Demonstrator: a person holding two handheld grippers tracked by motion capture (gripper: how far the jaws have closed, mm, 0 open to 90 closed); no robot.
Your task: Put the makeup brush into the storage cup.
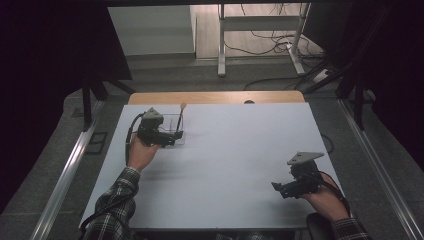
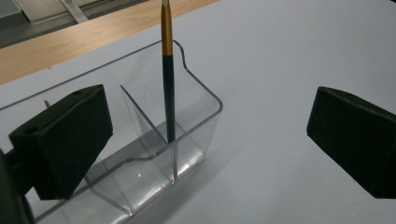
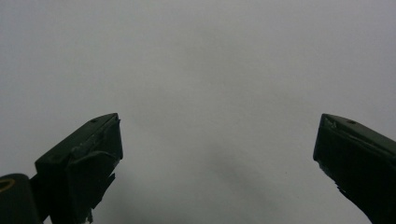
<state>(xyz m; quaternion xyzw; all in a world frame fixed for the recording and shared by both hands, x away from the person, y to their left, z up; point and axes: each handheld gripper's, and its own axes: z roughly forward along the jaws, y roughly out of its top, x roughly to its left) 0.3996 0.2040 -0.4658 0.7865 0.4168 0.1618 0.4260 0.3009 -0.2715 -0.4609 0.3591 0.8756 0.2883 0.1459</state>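
A clear plastic holder (image 2: 140, 154) with inner dividers stands at the back left of the white table (image 1: 230, 160). In one of its compartments a brush (image 2: 168, 93) with a dark handle and a gold ferrule stands upright, leaning slightly. My left gripper (image 2: 210, 140) is open wide, with the holder's end and the brush between its jaws, touching neither that I can see. From above, the left gripper (image 1: 170, 136) sits right against the holder (image 1: 175, 131) and the brush (image 1: 181, 117). My right gripper (image 1: 279, 189) is open over bare table at the front right, its jaws (image 3: 217, 158) empty.
A wooden strip (image 1: 215, 97) runs along the table's far edge, just behind the holder. Beyond it are a grey floor, a white desk frame (image 1: 260, 30) and loose cables. Metal rails (image 1: 65, 175) flank the table on both sides.
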